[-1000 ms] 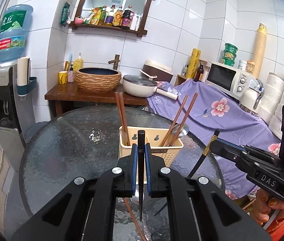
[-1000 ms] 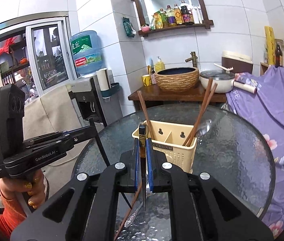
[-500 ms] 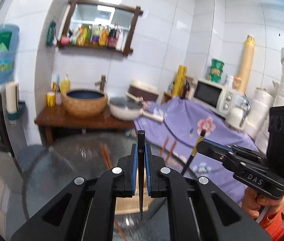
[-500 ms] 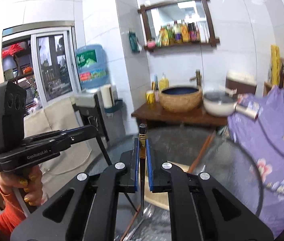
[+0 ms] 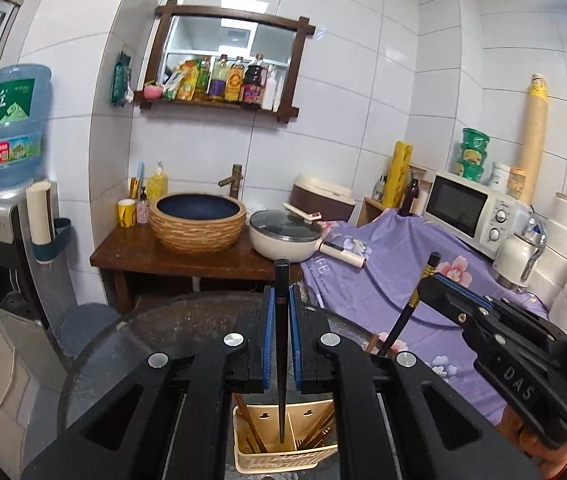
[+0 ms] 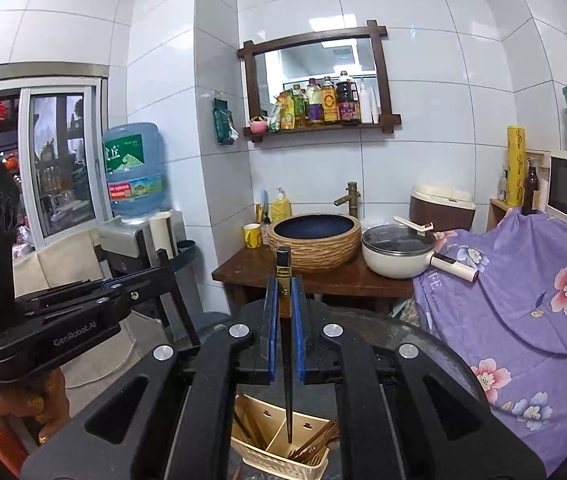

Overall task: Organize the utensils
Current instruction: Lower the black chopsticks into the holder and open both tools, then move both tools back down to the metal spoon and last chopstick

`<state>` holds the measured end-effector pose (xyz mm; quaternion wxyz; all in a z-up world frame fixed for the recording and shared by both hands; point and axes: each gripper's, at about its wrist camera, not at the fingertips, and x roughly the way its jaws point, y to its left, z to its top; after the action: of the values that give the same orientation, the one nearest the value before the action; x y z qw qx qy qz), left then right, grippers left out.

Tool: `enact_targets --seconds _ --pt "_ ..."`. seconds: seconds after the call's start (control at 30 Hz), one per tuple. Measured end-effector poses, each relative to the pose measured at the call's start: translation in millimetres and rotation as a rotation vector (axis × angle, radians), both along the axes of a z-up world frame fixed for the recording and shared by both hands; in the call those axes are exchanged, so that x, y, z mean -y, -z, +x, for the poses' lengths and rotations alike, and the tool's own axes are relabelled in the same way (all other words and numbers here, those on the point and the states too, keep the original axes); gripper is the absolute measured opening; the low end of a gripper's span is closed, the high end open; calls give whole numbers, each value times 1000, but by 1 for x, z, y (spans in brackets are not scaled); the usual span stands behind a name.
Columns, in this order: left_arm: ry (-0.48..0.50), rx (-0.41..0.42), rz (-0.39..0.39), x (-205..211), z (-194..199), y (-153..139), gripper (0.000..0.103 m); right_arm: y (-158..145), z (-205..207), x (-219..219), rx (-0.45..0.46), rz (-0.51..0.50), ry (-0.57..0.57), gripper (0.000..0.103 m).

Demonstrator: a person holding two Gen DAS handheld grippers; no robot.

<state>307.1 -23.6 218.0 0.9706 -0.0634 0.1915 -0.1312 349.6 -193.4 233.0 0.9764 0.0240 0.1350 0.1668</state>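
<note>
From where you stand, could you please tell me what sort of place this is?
Probably a small home kitchen or washroom corner: white tiled walls, a microwave, a pan beside a basin with a tap, and a shelf of sauce bottles.

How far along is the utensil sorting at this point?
Partly done: brown chopsticks already stand in the cream holder on the glass table. In hand: the left tool and the right tool each clamp one black chopstick, tips poised above the holder. Left: dropping both in.
</note>
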Motion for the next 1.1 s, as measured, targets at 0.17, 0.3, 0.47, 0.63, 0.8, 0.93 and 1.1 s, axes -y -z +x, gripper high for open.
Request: enact_targets --seconds 0.17,0.3,0.47,0.63,0.8,0.93,1.1 --pt "-10 -52 4 3 16 31 7 35 11 -5 -49 -21 7 8" --pt "-21 -85 33 4 21 57 7 62 16 -10 -92 -33 1 8" --pt "-6 -141 40 4 23 90 7 90 17 -17 -127 -53 -6 8" --pt "10 -186 52 6 26 114 7 107 19 -19 -152 -56 -5 8" --pt "17 -171 53 5 22 120 7 111 9 -15 -126 -54 -14 8" --pt "21 -154 59 2 10 124 31 118 -8 -12 -95 -58 -4 41" --pt "-2 -135 25 -12 -15 134 50 134 -32 -11 -112 -46 3 50"
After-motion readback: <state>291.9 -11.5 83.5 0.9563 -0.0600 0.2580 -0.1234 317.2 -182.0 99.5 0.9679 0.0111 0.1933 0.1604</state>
